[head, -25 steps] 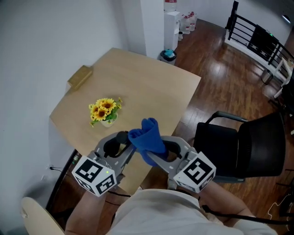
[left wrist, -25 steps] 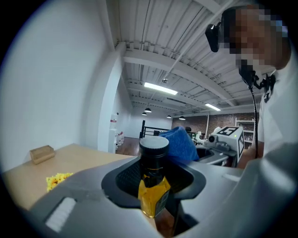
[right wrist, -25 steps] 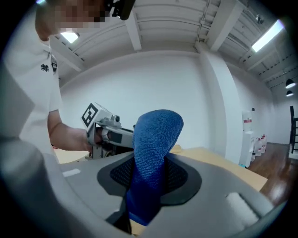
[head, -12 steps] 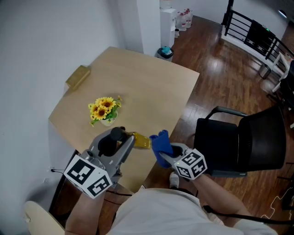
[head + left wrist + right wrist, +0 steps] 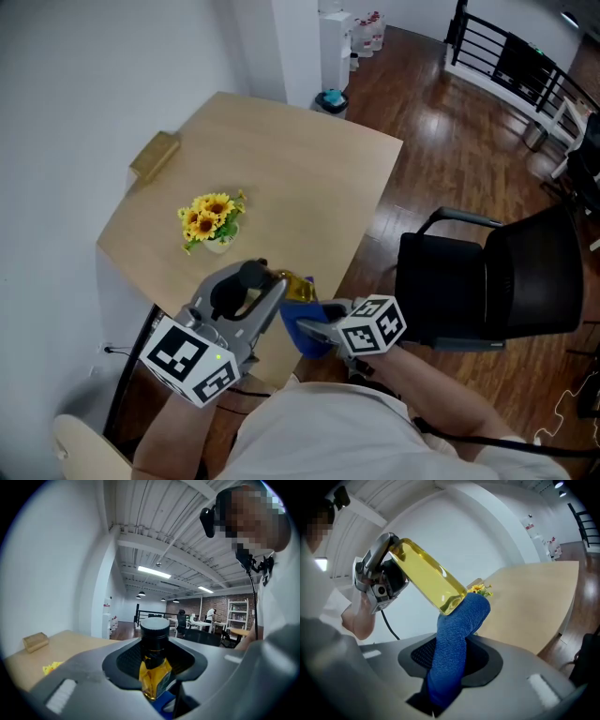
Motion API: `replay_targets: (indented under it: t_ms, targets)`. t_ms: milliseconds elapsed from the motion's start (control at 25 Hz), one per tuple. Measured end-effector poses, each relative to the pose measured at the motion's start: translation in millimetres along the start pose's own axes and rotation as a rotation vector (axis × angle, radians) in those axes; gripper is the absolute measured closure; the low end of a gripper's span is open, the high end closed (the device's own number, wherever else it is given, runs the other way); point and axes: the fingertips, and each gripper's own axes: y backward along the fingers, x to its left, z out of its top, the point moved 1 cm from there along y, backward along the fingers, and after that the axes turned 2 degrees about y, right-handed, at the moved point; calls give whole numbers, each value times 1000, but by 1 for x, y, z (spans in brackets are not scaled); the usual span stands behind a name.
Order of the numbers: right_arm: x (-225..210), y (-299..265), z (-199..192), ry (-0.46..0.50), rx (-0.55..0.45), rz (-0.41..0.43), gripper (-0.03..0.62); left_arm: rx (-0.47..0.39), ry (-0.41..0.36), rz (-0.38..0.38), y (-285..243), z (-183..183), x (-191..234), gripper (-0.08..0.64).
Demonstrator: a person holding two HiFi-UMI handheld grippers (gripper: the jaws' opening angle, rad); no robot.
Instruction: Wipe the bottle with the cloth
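Observation:
My left gripper [image 5: 267, 292] is shut on a small bottle [image 5: 294, 284] of yellow liquid, gripped at its neck just below the black cap [image 5: 154, 626]. In the right gripper view the bottle [image 5: 429, 577] slants down from the left gripper [image 5: 378, 572] toward the lower right. A folded blue cloth [image 5: 458, 641] stands up from my right gripper [image 5: 449, 665], which is shut on it. The cloth's top presses against the bottle's bottom end. In the head view the cloth [image 5: 302, 330] sits just under the bottle, over the table's near edge.
A pot of sunflowers [image 5: 214, 225] and a wooden block [image 5: 155, 156] sit on the light wooden table [image 5: 309, 178]. To the right, on the wood floor, stands a black chair [image 5: 497, 291]. Another chair's pale back [image 5: 80, 450] shows at lower left.
The right gripper has swung down and left with the cloth, from raised between both grippers to against the bottle's bottom. The bottle has come into view in the left gripper.

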Motion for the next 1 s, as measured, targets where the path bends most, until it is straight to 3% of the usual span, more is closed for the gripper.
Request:
replay_targets:
  t_ms: [200, 560, 1000]
  targets:
    - [-16, 26, -10, 8, 8, -61, 449, 27, 2, 28, 0, -12, 5, 407]
    - [-40, 88, -3, 33, -82, -164, 449, 61, 29, 102, -26, -42, 32, 407]
    - [-53, 163, 5, 108, -152, -249, 449, 143, 19, 327, -92, -159, 104, 407]
